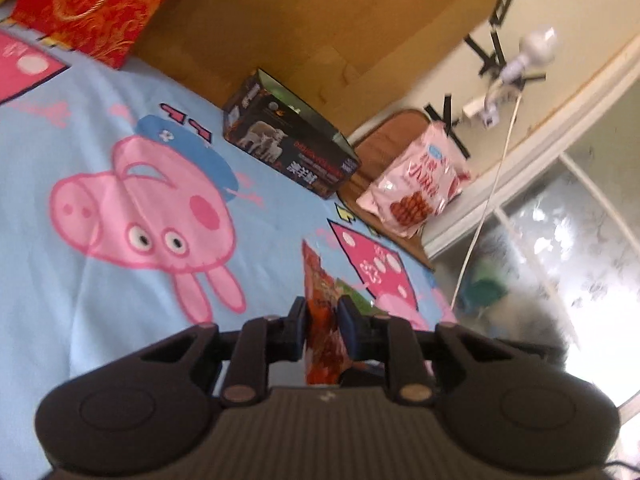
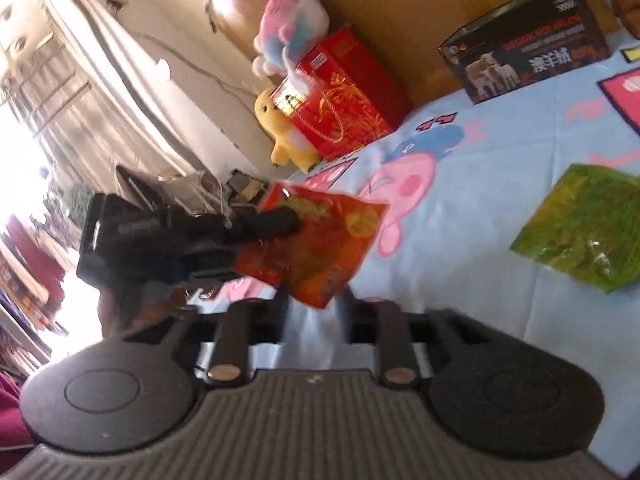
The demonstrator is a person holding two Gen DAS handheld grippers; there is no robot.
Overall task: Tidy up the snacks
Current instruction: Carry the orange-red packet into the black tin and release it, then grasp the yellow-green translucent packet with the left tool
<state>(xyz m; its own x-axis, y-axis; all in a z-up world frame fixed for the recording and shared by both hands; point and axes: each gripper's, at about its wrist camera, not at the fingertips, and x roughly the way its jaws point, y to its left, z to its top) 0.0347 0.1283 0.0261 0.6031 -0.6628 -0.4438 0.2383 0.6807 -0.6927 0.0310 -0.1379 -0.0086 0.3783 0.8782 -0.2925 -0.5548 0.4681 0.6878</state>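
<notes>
My left gripper [image 1: 322, 310] is shut on an orange-red snack packet [image 1: 320, 280], seen edge-on between its fingers and held above the blue cartoon bedsheet [image 1: 100, 280]. In the right wrist view the same packet [image 2: 320, 248] hangs flat from the left gripper [image 2: 286, 222], which clamps its upper left edge. My right gripper [image 2: 315, 304] sits just under the packet's lower corner, its jaws a little apart, and the pads do not press on it. A green snack packet [image 2: 584, 228] lies on the sheet to the right. A pink snack bag [image 1: 416, 184] rests on a wooden stool [image 1: 384, 128] beside the bed.
A black box printed with sheep [image 1: 288, 140] stands at the headboard [image 1: 320, 20], open at the top. A red gift bag [image 2: 344, 96] and two plush toys [image 2: 284, 132] sit at the bed's far corner. A white cable [image 1: 480, 216] hangs by the wall.
</notes>
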